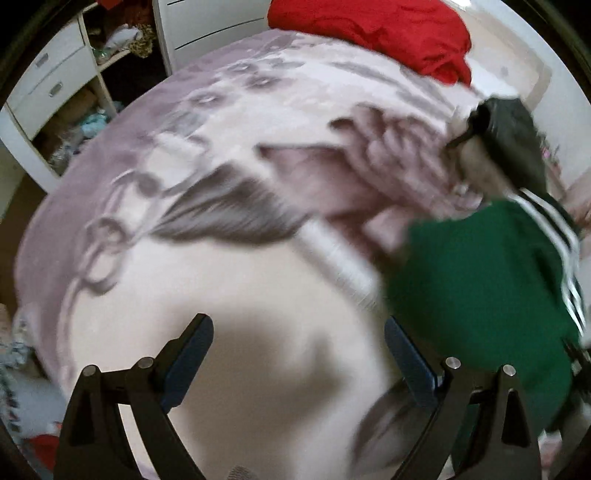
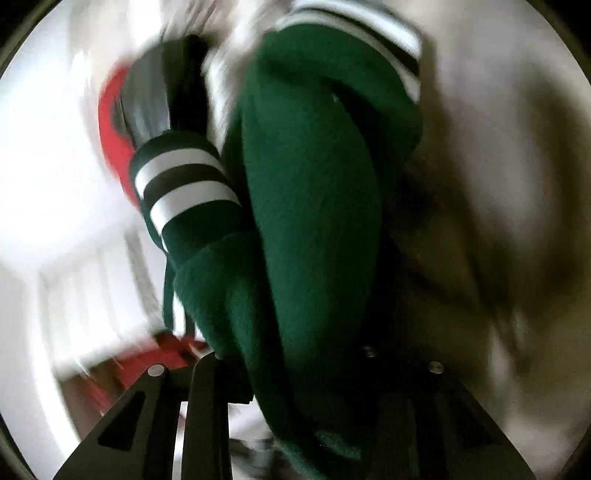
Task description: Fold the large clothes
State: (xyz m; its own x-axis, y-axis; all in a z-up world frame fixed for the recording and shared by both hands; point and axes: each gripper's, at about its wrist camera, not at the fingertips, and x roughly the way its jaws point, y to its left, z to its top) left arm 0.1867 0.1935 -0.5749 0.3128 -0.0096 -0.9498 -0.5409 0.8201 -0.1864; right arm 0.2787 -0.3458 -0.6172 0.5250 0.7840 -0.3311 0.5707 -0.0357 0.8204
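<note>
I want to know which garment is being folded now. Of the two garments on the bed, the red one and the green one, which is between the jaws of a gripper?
The green garment with white stripes: it runs between the right gripper jaws. The red garment lies apart.

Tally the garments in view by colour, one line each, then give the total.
Green with white stripes: 1, the green garment, bunched between the right gripper's jaws.
Red: 1, the red garment, heaped at the far edge of the bed.
Total: 2. Heavy blur could hide others.
</note>
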